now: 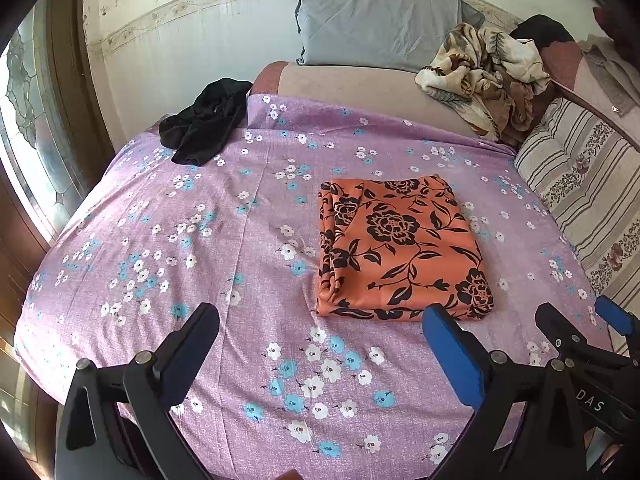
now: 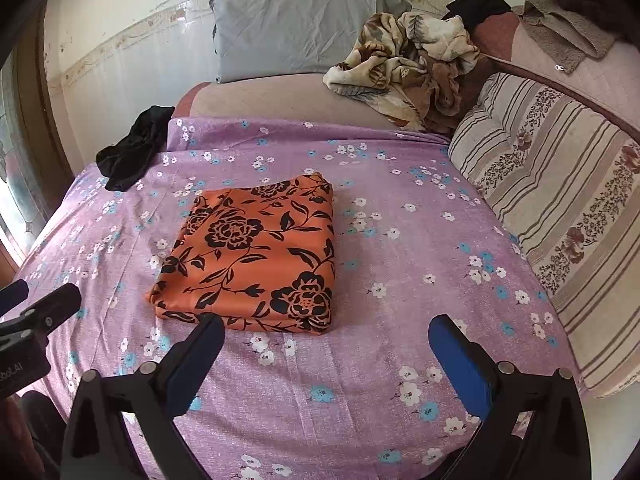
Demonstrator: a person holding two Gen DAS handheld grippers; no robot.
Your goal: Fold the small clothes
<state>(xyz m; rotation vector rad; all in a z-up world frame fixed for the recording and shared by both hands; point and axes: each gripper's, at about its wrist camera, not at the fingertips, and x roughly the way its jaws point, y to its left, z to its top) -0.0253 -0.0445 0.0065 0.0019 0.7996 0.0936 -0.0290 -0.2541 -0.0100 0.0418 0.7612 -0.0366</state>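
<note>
An orange cloth with black flowers lies folded into a neat rectangle on the purple flowered bedsheet; it also shows in the right wrist view. My left gripper is open and empty, hovering just in front of the cloth's near edge. My right gripper is open and empty, also just short of the near edge. The right gripper shows at the right edge of the left wrist view, and the left gripper at the left edge of the right wrist view.
A crumpled black garment lies at the sheet's far left corner. A grey pillow leans on the wall, a crumpled floral blanket sits at the back right, and a striped cushion lines the right side. A window is on the left.
</note>
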